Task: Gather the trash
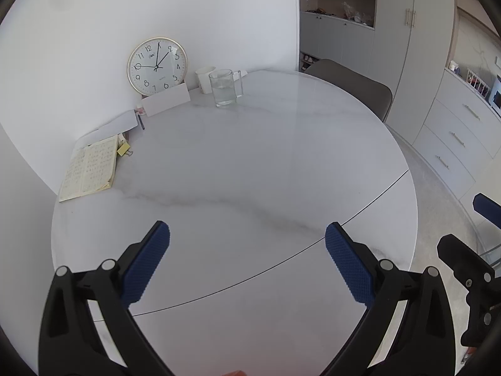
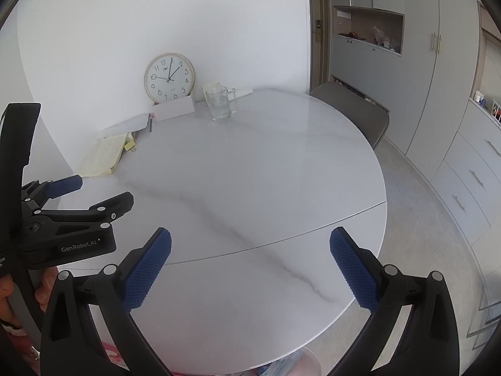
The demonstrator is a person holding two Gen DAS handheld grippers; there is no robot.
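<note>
My left gripper (image 1: 247,241) is open and empty above the near part of the round white marble table (image 1: 250,163). My right gripper (image 2: 250,247) is open and empty above the table's near edge (image 2: 250,188). The left gripper (image 2: 94,188) also shows at the left of the right wrist view, open. The right gripper's fingers (image 1: 457,250) show at the right edge of the left wrist view. No loose trash shows on the tabletop. A clear container (image 2: 300,362) with crumpled items shows below the table's near edge.
At the table's far side stand a wall clock (image 1: 157,66), a white card (image 1: 166,101), a white cup (image 1: 205,78) and a glass mug of water (image 1: 224,87). An open notebook (image 1: 89,169), papers and a pen lie far left. A grey chair (image 1: 353,87) and cabinets (image 1: 454,144) stand right.
</note>
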